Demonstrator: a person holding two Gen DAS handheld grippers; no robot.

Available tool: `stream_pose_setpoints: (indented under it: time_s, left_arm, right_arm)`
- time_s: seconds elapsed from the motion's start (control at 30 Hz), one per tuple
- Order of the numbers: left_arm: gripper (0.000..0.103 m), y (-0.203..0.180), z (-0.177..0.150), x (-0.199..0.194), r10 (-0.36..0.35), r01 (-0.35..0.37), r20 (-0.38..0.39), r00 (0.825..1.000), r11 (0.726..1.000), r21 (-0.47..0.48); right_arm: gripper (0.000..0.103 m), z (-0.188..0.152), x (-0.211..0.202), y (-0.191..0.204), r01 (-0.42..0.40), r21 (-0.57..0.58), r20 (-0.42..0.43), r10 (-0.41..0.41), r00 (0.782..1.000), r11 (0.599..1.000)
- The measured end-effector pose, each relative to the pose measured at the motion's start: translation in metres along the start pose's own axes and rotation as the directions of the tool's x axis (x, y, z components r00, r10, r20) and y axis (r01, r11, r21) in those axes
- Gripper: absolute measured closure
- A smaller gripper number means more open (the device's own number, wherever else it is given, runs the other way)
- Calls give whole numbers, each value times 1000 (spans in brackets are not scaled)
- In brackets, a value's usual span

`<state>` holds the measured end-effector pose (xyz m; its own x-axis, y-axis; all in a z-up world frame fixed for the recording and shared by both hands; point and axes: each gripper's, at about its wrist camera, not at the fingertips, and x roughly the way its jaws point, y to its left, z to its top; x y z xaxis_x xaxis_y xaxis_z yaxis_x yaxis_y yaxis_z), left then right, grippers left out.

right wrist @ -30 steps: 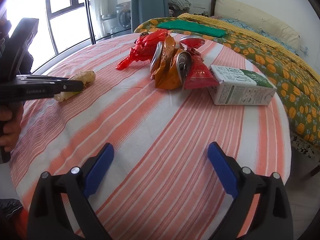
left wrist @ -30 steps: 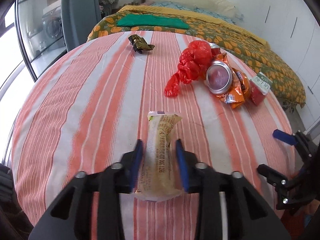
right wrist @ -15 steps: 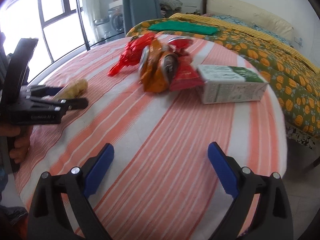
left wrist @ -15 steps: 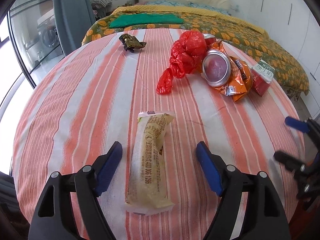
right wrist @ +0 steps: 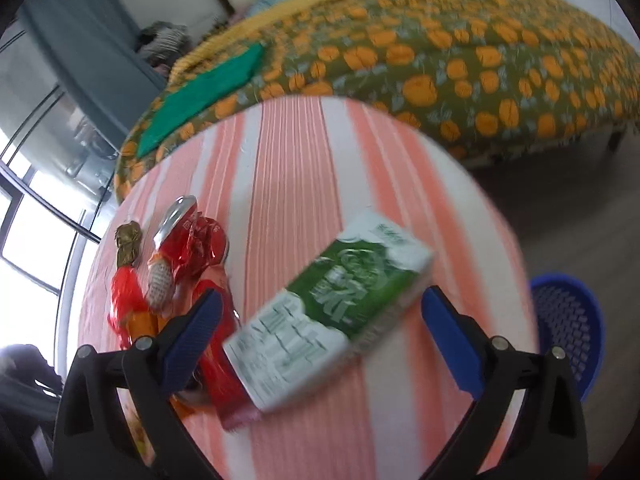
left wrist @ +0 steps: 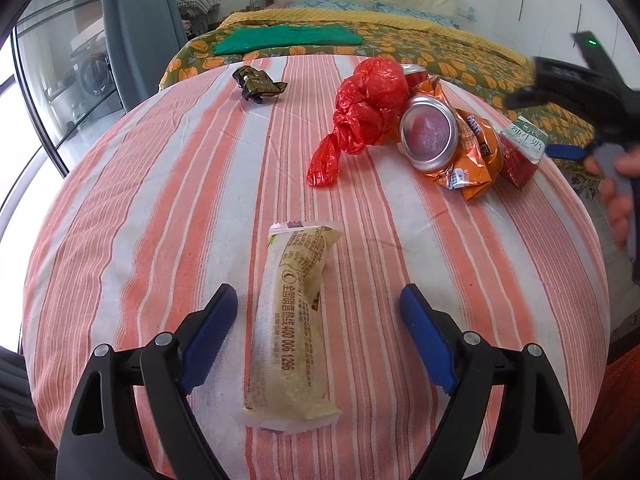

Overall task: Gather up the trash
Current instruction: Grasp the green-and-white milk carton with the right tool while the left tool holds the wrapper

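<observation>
**Trash sorting on the striped table: left jaws opening, right lining up on the carton**

On the round table with the orange-and-white striped cloth [left wrist: 168, 208], a long pale snack wrapper [left wrist: 294, 320] lay flat at the near side. The left gripper [left wrist: 318, 334] straddled it, jaws opening, blue pads standing clear of the wrapper on both sides; nothing was clamped.

Far right of it sat the main heap: red plastic bag [left wrist: 366, 102], crushed can [left wrist: 428, 136], orange chip bag [left wrist: 472, 156]. A small dark crumpled wrapper [left wrist: 258, 84] lay apart at the far left.

In the right wrist view, the right gripper [right wrist: 320, 338] was spread wide, jaws opening, with the green-and-white carton [right wrist: 340, 312] lying on the cloth between them, untouched as far as could be seen. A blue basket [right wrist: 568, 320] stood on the floor off the table's right edge.

Judgement: the step in hand looked like the reach for the carton. Next move would call for lowering, squaring the pads to the carton's long sides, then closing.

Hard to read: right view was motion-blurred, so pad-to-carton clearance was uncertain. The basket's contents were hidden. The carton showed only as a sliver in the left view.
</observation>
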<state>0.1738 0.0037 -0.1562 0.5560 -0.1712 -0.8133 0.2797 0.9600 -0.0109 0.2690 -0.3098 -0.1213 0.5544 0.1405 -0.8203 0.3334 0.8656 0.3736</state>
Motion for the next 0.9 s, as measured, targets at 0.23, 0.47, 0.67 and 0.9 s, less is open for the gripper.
stream_pose_setpoints:
  time_s: [0.23,0.47,0.67,0.9]
  left_arm:
    - [20,0,0,0,-1,1,0,1000,1000,0]
    - [19,0,0,0,-4,4,-1,1000,1000,1]
    - [19,0,1,1,-3,3,-1,1000,1000,2]
    - [10,5,-2,-3,-77,77,11,997,997,-19]
  right_arm:
    - [19,-19,15,11,105,-199,-33,-114,993,974]
    - [44,-54,-29,-16,22,-362,-28,-35,999,932]
    - [45,-103,-60,-25,-71,-411,-39,60,997,909]
    - [45,-175,-76,29,-226,-602,-142,175,974,766]
